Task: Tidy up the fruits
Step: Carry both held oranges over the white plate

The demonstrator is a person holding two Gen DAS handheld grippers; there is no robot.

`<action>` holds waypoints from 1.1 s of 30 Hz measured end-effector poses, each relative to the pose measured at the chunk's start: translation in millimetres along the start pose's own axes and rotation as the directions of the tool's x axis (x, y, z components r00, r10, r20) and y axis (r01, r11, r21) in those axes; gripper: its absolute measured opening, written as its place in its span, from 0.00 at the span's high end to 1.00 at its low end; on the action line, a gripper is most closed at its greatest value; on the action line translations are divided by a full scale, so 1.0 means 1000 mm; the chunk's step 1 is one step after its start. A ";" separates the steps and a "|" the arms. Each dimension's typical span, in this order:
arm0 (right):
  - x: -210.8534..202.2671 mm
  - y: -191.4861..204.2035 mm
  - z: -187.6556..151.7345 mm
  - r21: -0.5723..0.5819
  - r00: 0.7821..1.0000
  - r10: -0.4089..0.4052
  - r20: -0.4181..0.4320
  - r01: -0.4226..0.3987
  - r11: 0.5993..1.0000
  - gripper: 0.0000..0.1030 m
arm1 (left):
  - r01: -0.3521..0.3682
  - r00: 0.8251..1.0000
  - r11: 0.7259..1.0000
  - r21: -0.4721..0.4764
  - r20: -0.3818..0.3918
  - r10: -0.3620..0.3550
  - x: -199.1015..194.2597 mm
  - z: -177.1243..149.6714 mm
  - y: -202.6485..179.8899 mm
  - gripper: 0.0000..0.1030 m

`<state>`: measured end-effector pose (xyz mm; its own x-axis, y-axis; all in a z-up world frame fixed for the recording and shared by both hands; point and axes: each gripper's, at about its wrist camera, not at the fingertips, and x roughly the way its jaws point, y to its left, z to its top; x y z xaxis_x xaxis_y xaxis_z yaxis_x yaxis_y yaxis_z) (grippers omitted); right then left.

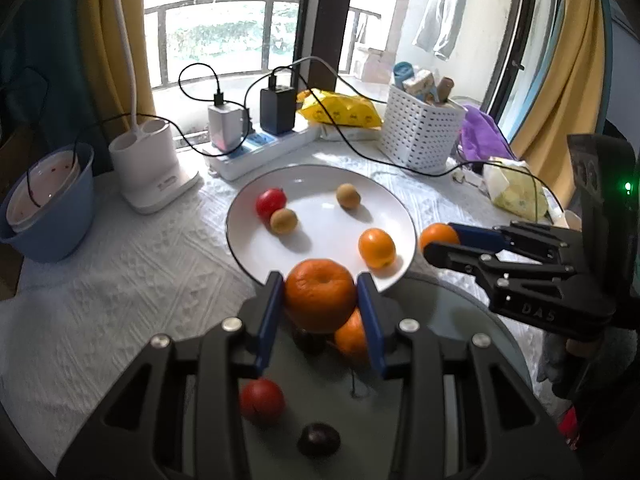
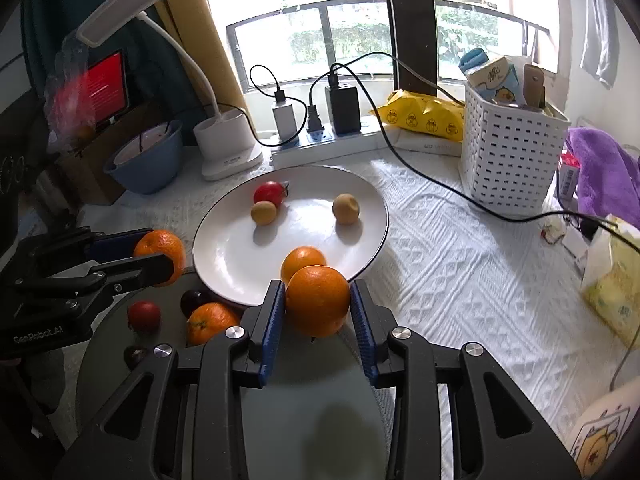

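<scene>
Left tool (image 1: 320, 296): clamped on a large orange (image 1: 320, 294), held above near rim of white plate (image 1: 240, 240), over the grey tray (image 1: 460, 320). Right tool (image 2: 318, 300): clamped on a second orange (image 2: 317, 300), just beside plate's near edge. On plate: 1 orange (image 2: 302, 260), 2 tan fruits, 1 red fruit (image 2: 269, 192). Tray holds another orange (image 2: 208, 320), red & dark fruits. All on cloth-covered counter (image 2: 440, 260).

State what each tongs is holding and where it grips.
Left tongs clamp an orange across its sides. Right tongs clamp another orange likewise.
</scene>
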<state>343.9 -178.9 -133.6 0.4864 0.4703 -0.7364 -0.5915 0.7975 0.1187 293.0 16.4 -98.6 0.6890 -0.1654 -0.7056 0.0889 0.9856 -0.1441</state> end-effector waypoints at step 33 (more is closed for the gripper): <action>0.081 0.002 0.051 -0.040 0.998 0.004 -0.060 -0.007 0.999 0.65 | -0.010 0.999 0.998 -0.058 -0.050 0.007 0.075 0.038 0.053 0.62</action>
<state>415.3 -119.6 -159.1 0.4444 0.4503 -0.7744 -0.6203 0.7784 0.0967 376.3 57.8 -132.9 0.6528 -0.1603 -0.7404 0.0406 0.9833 -0.1772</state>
